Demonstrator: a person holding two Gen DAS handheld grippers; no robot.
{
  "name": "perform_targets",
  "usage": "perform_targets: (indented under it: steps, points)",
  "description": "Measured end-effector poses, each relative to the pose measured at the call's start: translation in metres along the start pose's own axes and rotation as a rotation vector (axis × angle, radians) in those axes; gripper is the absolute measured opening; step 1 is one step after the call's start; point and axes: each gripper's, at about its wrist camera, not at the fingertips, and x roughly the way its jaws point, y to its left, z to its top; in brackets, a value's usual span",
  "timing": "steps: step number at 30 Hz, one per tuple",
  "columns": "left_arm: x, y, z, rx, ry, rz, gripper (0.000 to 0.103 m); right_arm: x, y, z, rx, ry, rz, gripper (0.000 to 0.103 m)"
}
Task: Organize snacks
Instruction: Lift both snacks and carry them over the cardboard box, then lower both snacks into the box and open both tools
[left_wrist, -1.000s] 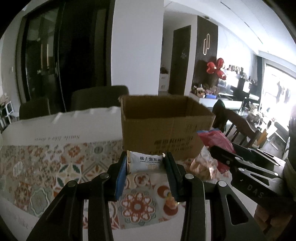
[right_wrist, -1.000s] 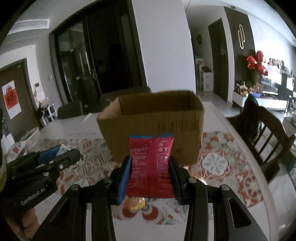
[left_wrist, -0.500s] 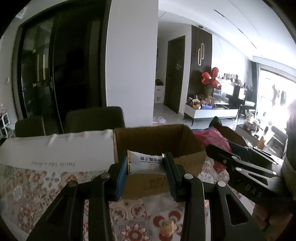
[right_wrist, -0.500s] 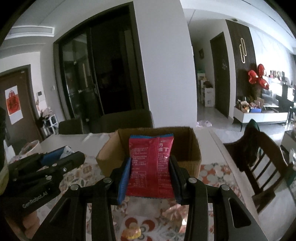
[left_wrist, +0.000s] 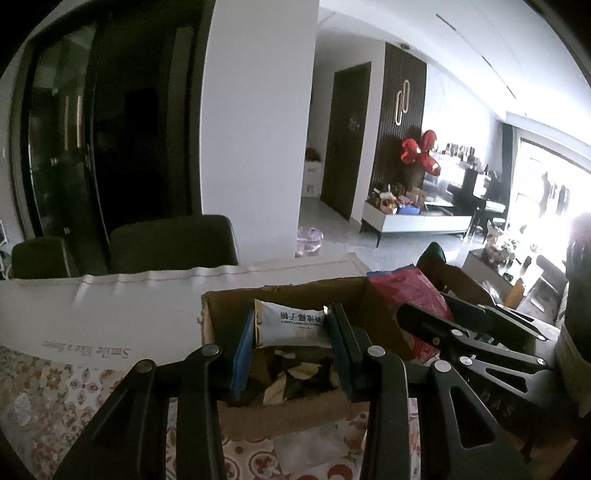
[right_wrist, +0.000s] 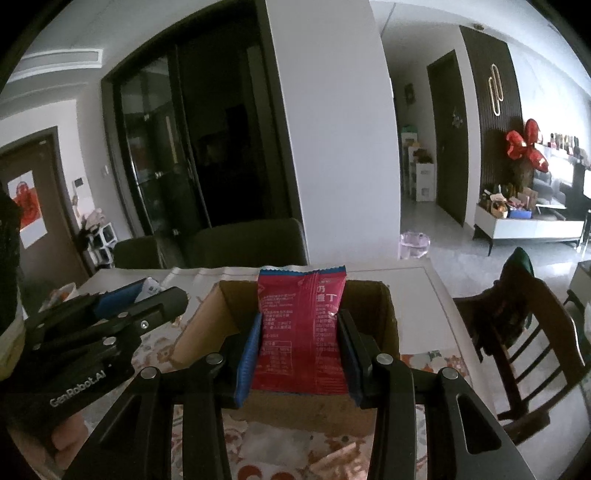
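Since 1 second earlier both grippers had risen from in front of the cardboard box (left_wrist: 295, 410) to above its open top. The left gripper (left_wrist: 291, 332) was clamped on a white snack packet (left_wrist: 290, 325), held over wrappers already lying inside the box. The right gripper (right_wrist: 299, 343) was clamped on a red snack packet (right_wrist: 301, 332), upright over the box mouth (right_wrist: 384, 317). The box stood on a patterned tablecloth (left_wrist: 48, 398).
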Motion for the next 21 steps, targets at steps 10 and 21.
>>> perform_targets:
  steps: [10, 21]
  points:
    - [0.050, 0.001, 0.009, -0.004, 0.113, -0.015, 0.044, 0.041, -0.015, 0.007, -0.018, 0.085, -0.025, 0.041]
    - [0.031, 0.001, -0.004, 0.024, 0.094, 0.084, 0.068, 0.040, -0.020, 0.004, -0.025, 0.077, -0.082, 0.063]
